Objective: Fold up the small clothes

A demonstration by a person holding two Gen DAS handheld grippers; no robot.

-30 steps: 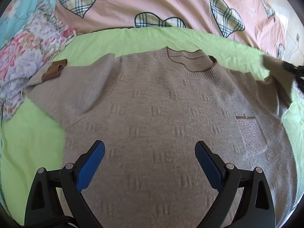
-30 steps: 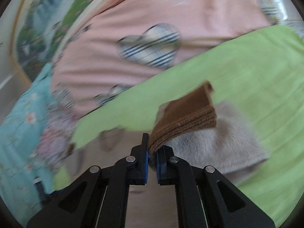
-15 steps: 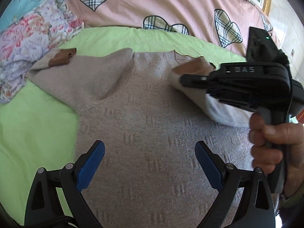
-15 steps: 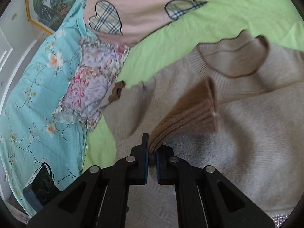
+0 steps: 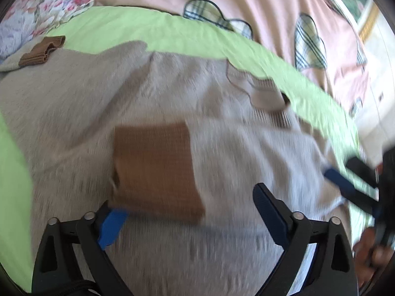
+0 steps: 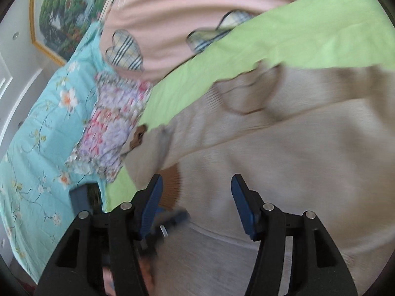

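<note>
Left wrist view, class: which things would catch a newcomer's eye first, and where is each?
The brown ribbed cuff lies flat on the middle of the beige knitted sweater, its sleeve folded across the chest. The sweater is spread over a lime-green sheet, with a pink heart-patterned quilt behind. Nearest the camera, the left gripper stands open.

Left gripper (image 5: 190, 214) is tilted downward with its jaws spread wide, just narrowing a touch, nothing pinched. Right gripper (image 6: 195, 204) has just been opening and nothing sits between its blue pads (image 6: 243, 207). The person's hand (image 5: 370, 251) grips its handle.
</note>
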